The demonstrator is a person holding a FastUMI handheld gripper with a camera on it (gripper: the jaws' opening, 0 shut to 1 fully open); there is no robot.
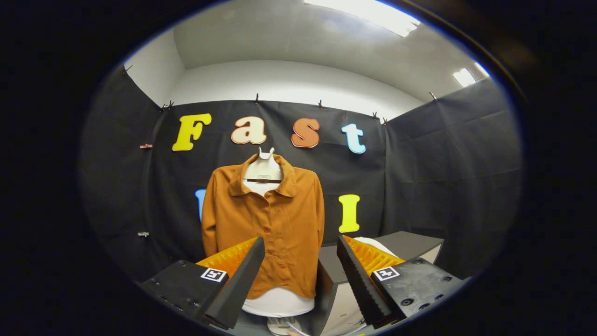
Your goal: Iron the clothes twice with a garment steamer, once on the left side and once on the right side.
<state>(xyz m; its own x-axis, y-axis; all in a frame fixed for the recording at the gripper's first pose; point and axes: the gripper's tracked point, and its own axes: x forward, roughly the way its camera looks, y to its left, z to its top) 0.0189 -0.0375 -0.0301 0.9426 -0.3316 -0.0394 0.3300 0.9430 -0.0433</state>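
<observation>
Against the black booth wall, a soft orange shirt is hanging limply; the gripper is gaping empty, the steamer perhaps lower down.

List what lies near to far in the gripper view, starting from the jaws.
Gripper, jaws open and holding nothing → orange button-up shirt on a white mannequin torso → black cloth wall.

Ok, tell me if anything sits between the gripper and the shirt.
Nothing visible does. The gripper is open with nothing between its fingers, and the orange shirt hangs on a white form straight beyond them. A grey table stands off to the side by the right finger.
</observation>
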